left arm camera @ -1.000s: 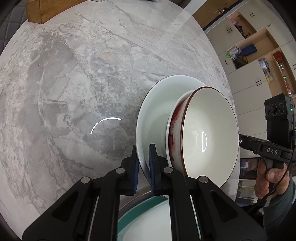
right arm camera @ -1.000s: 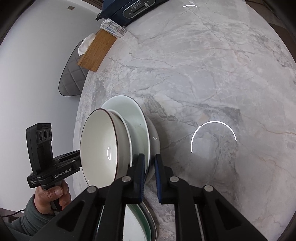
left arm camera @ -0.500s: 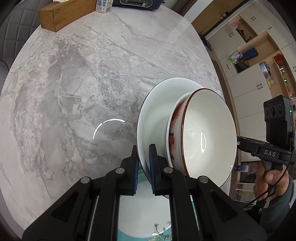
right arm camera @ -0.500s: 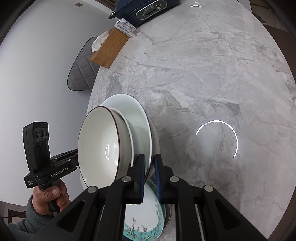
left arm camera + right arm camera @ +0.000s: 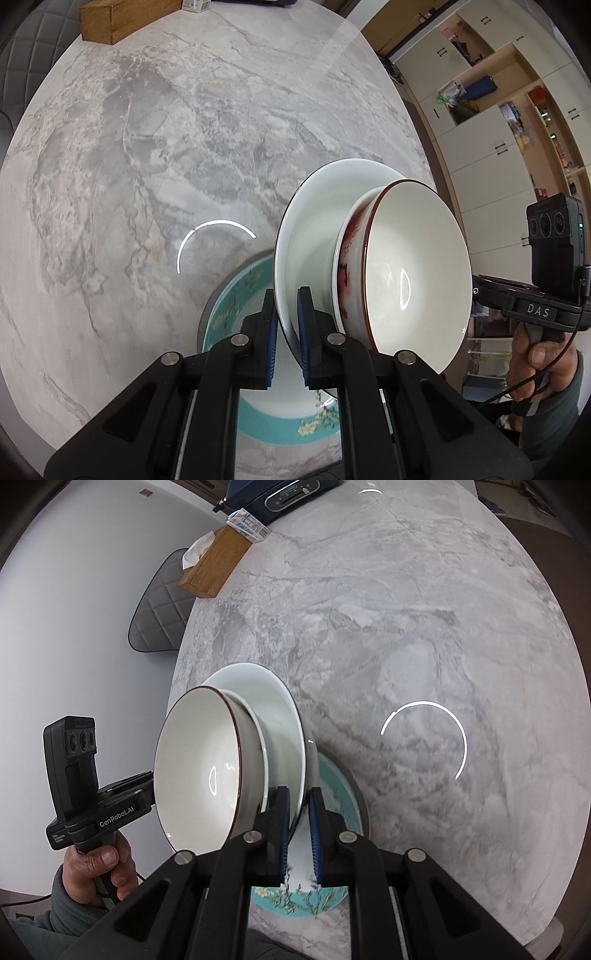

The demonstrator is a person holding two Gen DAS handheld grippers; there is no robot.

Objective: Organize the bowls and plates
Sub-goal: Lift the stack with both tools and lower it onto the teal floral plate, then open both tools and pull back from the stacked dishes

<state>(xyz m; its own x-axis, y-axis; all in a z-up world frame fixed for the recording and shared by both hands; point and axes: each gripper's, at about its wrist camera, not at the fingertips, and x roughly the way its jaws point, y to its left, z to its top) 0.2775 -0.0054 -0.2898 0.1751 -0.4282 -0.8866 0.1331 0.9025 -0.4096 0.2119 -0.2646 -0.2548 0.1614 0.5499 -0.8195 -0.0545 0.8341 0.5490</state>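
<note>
In the left view the left gripper point(image 5: 286, 332) pinches the white plate's point(image 5: 314, 229) rim so the bowl point(image 5: 410, 273) rides on it above the teal plate point(image 5: 236, 295), and in the right view the right gripper point(image 5: 298, 834) pinches the opposite rim, sharing the load.

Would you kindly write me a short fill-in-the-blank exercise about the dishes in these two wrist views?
1. Both grippers pinch the rim of the white ____, the left gripper on one side and the right gripper on the other.
2. A bowl with a ____ outside sits on it.
3. Below, on the marble table, lies a ____ plate with flowers.

Missing words: plate; red-patterned; teal
</note>
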